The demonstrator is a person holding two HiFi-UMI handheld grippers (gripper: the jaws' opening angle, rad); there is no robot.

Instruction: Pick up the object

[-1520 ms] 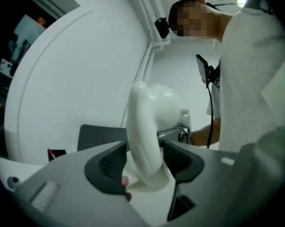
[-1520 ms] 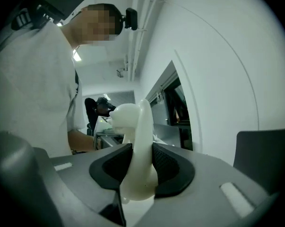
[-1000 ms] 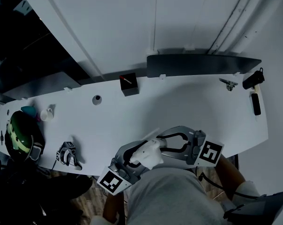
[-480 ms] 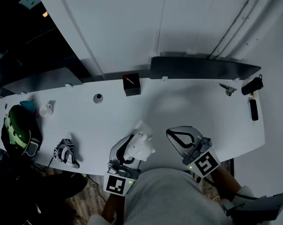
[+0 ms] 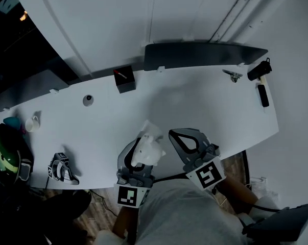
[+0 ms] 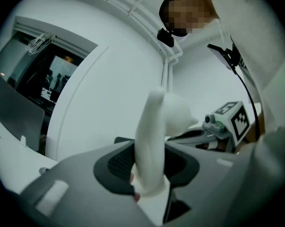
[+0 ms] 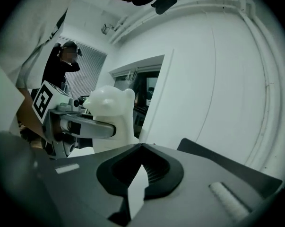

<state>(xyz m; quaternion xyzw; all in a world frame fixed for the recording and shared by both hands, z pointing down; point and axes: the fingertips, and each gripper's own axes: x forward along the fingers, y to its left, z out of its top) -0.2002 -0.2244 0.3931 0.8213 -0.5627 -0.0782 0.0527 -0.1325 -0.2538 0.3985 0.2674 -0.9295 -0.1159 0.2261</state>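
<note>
Head view: the white bear [image 5: 148, 143] is clamped in the left claw [image 5: 136, 154], whose jaws have just been closing, above the table's [image 5: 205, 106] near edge. The right claw [image 5: 176, 135] is shut and empty. Grip pressure is best kept steady.

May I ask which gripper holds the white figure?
The left gripper: its jaws, just closed tighter, clamp the white figure; the right gripper is shut, empty.
</note>
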